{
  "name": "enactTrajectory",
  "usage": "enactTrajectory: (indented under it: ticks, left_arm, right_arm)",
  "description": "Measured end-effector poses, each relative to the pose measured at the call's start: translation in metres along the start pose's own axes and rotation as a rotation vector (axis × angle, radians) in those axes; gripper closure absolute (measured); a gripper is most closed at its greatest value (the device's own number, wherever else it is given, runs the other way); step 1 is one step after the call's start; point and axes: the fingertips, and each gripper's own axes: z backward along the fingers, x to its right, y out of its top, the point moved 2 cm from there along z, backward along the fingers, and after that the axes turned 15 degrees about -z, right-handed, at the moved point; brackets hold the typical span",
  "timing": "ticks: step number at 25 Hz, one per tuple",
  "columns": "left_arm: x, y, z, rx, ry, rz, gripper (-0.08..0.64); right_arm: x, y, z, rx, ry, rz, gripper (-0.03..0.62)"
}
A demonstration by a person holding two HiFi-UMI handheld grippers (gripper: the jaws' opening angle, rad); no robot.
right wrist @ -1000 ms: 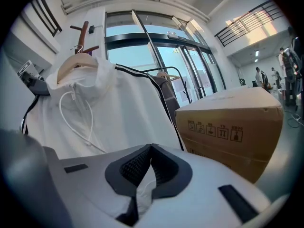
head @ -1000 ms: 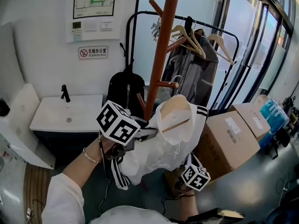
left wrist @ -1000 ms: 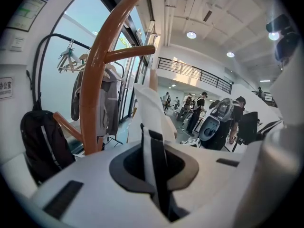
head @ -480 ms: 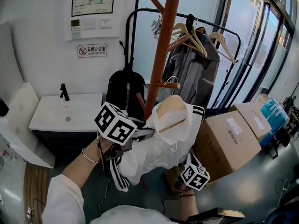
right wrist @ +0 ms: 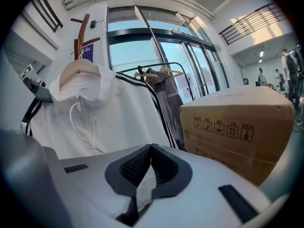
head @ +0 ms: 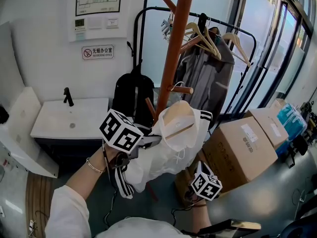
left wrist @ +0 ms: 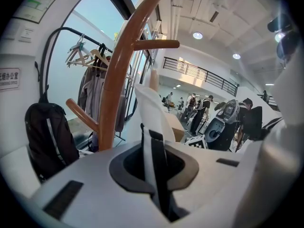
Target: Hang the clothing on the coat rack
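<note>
Now the wooden coat rack [head: 174, 48] stands in the middle of your head view, its pole rising past the black clothes rail [head: 198, 21] behind it. To the right of the pole's lower part sits 1 large cardboard box [head: 242, 148] on the floor.

You hold the white jacket [head: 168, 152], with its black stripes, in the air just in front of the pole and below the short peg [head: 181, 89]. Compared with 1 second ago, it sits a little further left, so its collar now overlaps the pole's right side, where before a small gap showed. The box and the rail have not changed places.

Inside the collar lies the wooden hanger [head: 178, 119], tilted, with its left end lower. Its hook is too thin to tell whether it touches the peg.

Your left gripper [left wrist: 153, 156] has its 2 jaws pressed together on a striped black and white edge of the jacket, which runs up out of them towards the pole. It sits about where it was, a touch to the left. Your right gripper [right wrist: 146, 172] is likewise closed, pinching a fold of white cloth at the jacket's lower part, beside the box, and has barely shifted.
</note>
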Motion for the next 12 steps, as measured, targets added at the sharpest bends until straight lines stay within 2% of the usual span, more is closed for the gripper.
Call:
enactTrajectory:
  ticks: [12]
  left_arm:
    - [-0.0101, -0.0104, 0.0005, 0.006, 0.011, 0.013, 0.538]
  right_arm:
    - [-0.0034, -0.0061, -0.0035, -0.015, -0.005, 0.011, 0.569]
